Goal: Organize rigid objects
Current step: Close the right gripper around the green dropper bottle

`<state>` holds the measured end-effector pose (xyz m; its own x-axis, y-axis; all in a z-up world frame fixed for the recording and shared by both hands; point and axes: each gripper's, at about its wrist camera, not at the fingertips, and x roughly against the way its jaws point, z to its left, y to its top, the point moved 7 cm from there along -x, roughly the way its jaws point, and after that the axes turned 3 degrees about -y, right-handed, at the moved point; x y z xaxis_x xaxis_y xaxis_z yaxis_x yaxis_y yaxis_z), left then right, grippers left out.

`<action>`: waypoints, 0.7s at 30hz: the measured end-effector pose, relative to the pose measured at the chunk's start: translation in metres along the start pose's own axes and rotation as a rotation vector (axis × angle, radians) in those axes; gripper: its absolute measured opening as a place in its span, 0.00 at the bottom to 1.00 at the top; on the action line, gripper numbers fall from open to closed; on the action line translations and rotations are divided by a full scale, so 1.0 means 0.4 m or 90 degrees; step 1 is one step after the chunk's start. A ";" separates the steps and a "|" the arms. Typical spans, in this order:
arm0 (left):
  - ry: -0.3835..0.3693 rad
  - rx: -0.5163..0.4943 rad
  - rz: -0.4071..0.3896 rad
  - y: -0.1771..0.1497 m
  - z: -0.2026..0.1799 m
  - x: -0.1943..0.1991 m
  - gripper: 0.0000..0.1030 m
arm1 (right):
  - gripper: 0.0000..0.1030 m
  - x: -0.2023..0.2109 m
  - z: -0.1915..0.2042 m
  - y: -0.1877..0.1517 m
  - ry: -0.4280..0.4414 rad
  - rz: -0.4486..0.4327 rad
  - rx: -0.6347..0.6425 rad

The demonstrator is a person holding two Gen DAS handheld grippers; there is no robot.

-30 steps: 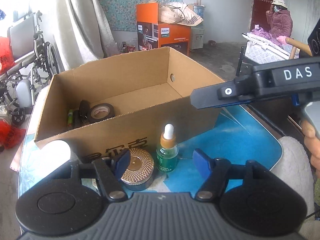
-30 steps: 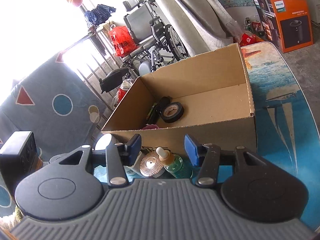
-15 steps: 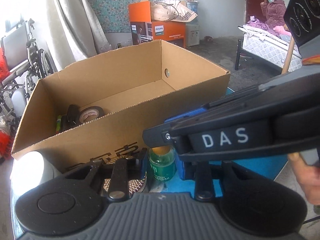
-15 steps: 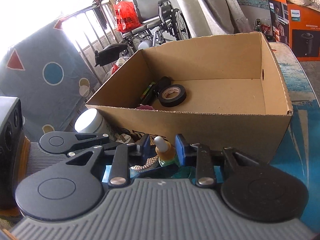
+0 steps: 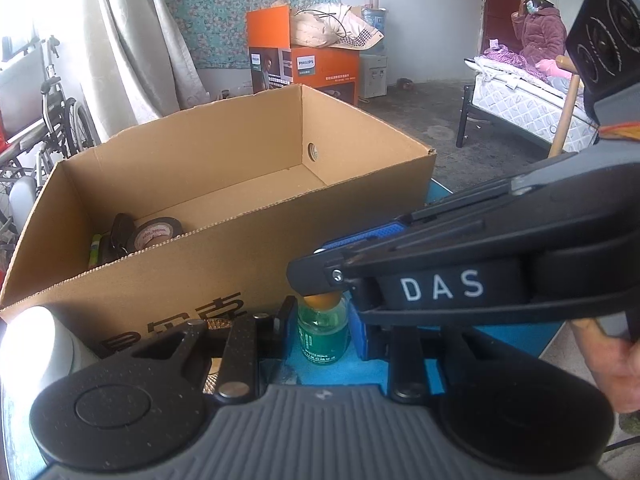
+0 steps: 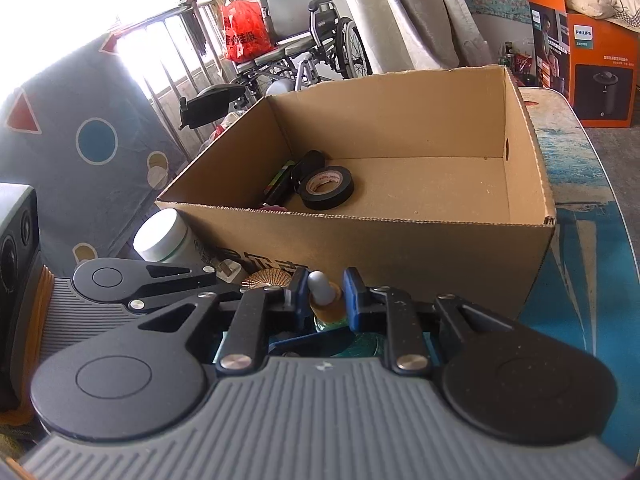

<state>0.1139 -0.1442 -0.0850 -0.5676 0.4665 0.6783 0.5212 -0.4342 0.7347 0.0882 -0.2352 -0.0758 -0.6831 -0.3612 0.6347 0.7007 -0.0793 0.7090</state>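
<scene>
Green glass dropper bottle (image 5: 323, 334) gripped low by left gripper (image 5: 322, 330); right gripper (image 6: 325, 295) clamps its cap, hiding it. Gold ribbed lid (image 6: 267, 279) mostly hidden.

Behind your work surface you have a pale curtain (image 5: 132, 40) and a teal floral wall hanging (image 5: 256, 0). A wheelchair (image 6: 316, 40) stands by the bright, barred window (image 6: 160, 60). An orange Philips carton (image 5: 316, 68) sits on the grey concrete floor (image 5: 432, 120). To your right, a person in a hat (image 5: 540, 28) sits on a bed (image 5: 524, 104).
</scene>
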 end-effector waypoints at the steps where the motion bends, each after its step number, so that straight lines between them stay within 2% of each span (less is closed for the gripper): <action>1: -0.005 -0.001 -0.001 0.001 -0.008 -0.001 0.28 | 0.17 0.007 -0.007 -0.004 -0.004 0.000 -0.002; 9: -0.029 -0.043 -0.007 -0.004 -0.081 -0.008 0.28 | 0.17 0.070 -0.052 -0.047 -0.028 -0.003 -0.016; 11: -0.021 -0.053 -0.007 -0.009 -0.087 -0.008 0.29 | 0.18 0.076 -0.057 -0.053 -0.027 -0.005 -0.017; 14: 0.010 -0.079 -0.003 -0.021 -0.090 -0.012 0.39 | 0.19 0.080 -0.059 -0.055 -0.023 -0.008 -0.016; 21: 0.027 -0.103 0.002 -0.042 -0.103 -0.041 0.40 | 0.20 0.077 -0.055 -0.057 -0.015 0.003 0.000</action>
<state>0.0882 -0.1763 -0.1087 -0.5940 0.4336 0.6776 0.4151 -0.5563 0.7199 0.0558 -0.2648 -0.0790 -0.6848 -0.3391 0.6450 0.7038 -0.0782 0.7061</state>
